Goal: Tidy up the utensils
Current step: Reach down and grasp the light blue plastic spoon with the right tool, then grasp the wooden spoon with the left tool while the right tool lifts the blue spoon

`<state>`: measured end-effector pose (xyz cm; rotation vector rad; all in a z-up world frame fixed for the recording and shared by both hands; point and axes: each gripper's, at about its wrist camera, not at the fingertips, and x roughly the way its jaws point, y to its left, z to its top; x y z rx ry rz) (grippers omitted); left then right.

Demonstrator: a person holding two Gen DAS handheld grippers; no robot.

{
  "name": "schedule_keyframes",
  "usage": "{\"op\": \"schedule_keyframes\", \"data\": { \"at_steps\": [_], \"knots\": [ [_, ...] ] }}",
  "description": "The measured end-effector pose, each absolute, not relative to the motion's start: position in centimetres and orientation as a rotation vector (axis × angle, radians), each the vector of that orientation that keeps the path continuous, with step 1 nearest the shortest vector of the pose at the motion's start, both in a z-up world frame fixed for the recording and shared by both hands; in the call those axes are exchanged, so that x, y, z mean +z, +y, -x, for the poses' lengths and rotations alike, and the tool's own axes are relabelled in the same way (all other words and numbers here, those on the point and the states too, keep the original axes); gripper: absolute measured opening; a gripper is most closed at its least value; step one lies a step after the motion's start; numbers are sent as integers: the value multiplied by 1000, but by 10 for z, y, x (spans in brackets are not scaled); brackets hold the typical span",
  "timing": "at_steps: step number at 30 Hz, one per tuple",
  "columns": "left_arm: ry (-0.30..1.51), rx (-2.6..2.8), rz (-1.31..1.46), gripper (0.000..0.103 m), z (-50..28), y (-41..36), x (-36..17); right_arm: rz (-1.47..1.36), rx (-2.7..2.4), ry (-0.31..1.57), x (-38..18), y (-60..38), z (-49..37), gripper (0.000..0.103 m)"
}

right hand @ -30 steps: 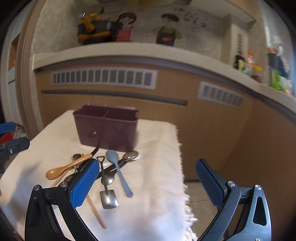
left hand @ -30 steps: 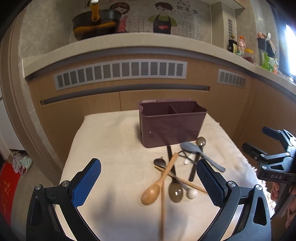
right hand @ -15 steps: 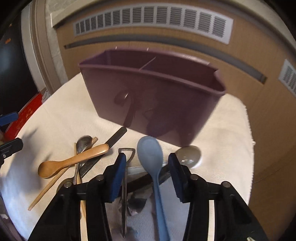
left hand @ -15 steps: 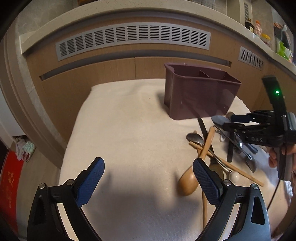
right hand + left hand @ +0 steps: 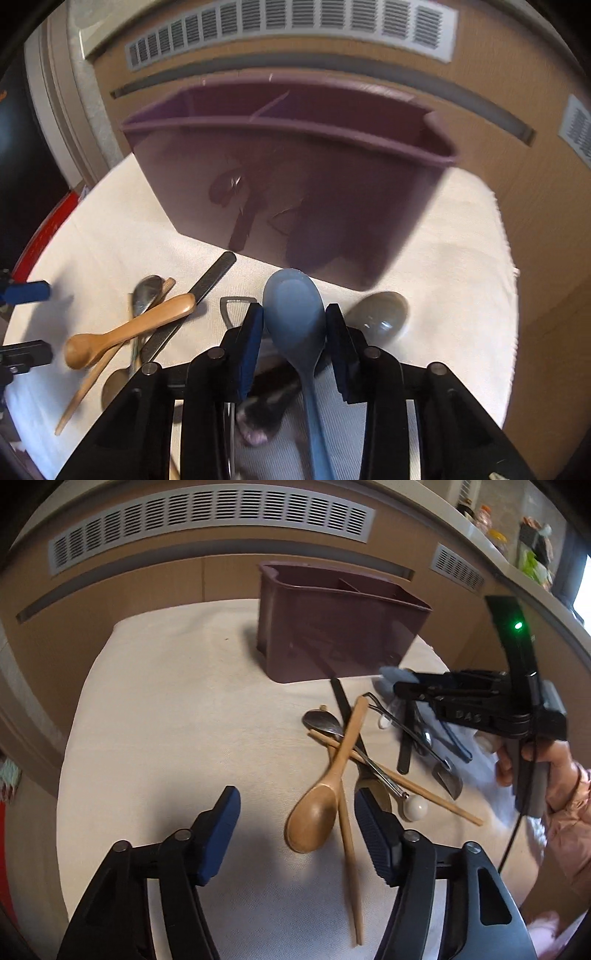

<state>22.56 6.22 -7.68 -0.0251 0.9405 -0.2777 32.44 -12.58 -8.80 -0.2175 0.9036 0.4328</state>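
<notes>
A purple two-compartment utensil holder [image 5: 340,635] [image 5: 295,177] stands on a cloth-covered table. In front of it lies a pile of utensils: a wooden spoon [image 5: 325,797] [image 5: 125,328], chopsticks [image 5: 347,845], metal spoons [image 5: 325,722] and a black-handled piece [image 5: 341,701]. My right gripper [image 5: 294,321] [image 5: 402,686] is shut on the bowl of the blue spoon [image 5: 295,314], just in front of the holder. My left gripper [image 5: 295,812] is open, low over the cloth, its right finger beside the wooden spoon's bowl.
The cream cloth [image 5: 166,720] covers the table and ends at a frayed right edge [image 5: 506,266]. A wooden cabinet front with vent grilles [image 5: 207,520] stands behind. A grey spoon [image 5: 376,314] lies right of the blue one.
My right gripper moved in and closed on the blue spoon's bowl. My left gripper came down closer to the wooden spoon and narrowed its opening.
</notes>
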Motion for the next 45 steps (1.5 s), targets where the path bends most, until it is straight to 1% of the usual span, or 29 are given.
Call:
{"op": "schedule_keyframes", "data": {
  "at_steps": [6, 8, 11, 16, 19, 21, 22, 23, 24, 26, 29, 34, 37, 40, 45],
  "knots": [
    [1000, -359, -57, 49, -238, 39, -82, 136, 421, 876, -62, -159, -292, 31],
    [1014, -383, -57, 40, -250, 31, -80, 124, 413, 862, -56, -165, -283, 31],
    [1012, -428, -80, 35, -272, 14, -70, 124, 401, 839, -51, -170, -273, 31],
    [1080, -450, -223, 35, -312, -18, -75, 106, 402, 830, -49, -175, -264, 31],
    [1123, -444, -252, 34, -326, -27, -83, 94, 403, 828, -50, -178, -259, 31],
    [1128, -415, -272, 30, -329, -31, -90, 89, 400, 825, -50, -180, -256, 31],
    [1114, -403, -287, 25, -328, -33, -91, 88, 397, 823, -51, -181, -255, 31],
    [1096, -387, -305, 16, -326, -35, -92, 88, 395, 821, -51, -181, -254, 31],
    [1091, -377, -307, 13, -324, -35, -94, 90, 392, 820, -52, -181, -253, 31],
    [1082, -363, -268, 12, -319, -31, -93, 98, 390, 818, -53, -180, -251, 31],
    [1013, -319, -201, 12, -293, -18, -82, 106, 392, 802, -49, -179, -245, 31],
    [821, -274, -24, 12, -244, 4, -35, 78, 407, 769, -36, -181, -228, 31],
    [704, -270, 63, 12, -227, 15, 3, 52, 425, 713, -15, -183, -218, 31],
    [578, -312, 108, 12, -219, 25, 53, 65, 431, 593, 27, -182, -212, 31],
    [359, -352, 133, 12, -225, 44, 151, 89, 413, 330, 120, -177, -227, 31]
  ]
}}
